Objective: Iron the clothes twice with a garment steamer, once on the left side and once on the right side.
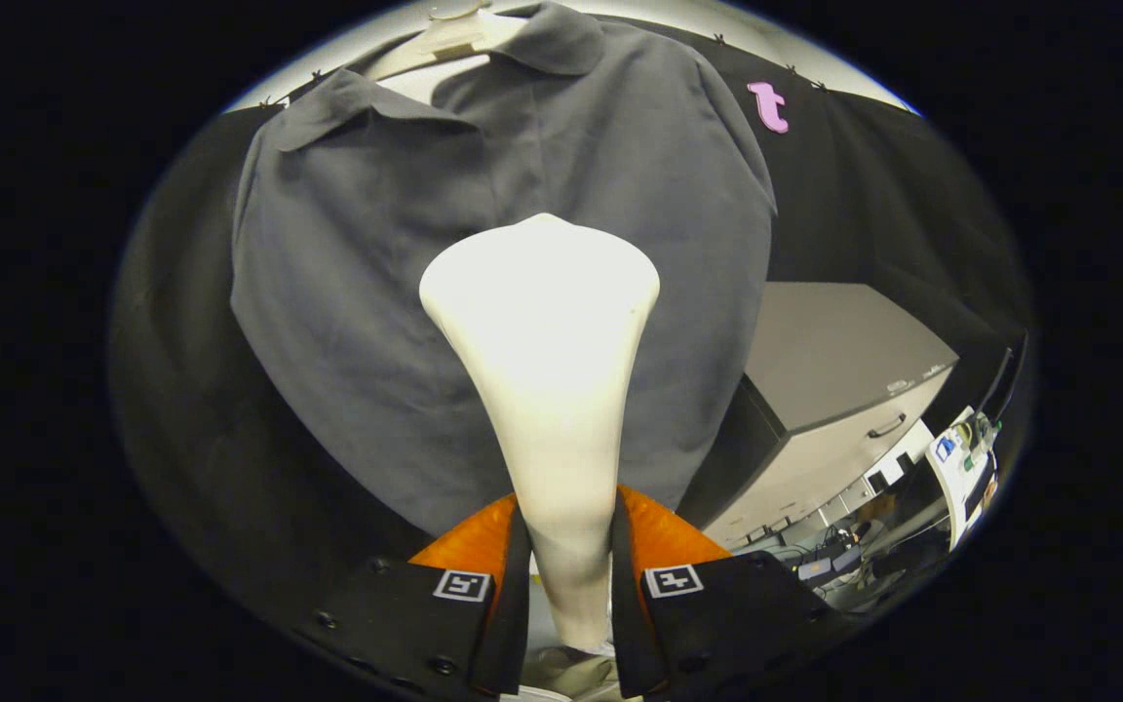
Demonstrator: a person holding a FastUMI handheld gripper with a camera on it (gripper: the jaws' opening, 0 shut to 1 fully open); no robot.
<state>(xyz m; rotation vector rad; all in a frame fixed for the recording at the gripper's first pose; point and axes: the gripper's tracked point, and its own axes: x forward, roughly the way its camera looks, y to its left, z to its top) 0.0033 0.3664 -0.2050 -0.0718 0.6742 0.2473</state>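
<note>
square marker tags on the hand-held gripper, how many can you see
2. One square tag sits on the finger left of the white steamer, one on the finger right of it. The hand-held gripper is shut on the steamer; others may be hidden.

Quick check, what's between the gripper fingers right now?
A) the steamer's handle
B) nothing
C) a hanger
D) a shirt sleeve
A: both fingers press on the narrow handle of the white garment steamer, whose wide head faces the grey shirt hanging beyond.
</note>
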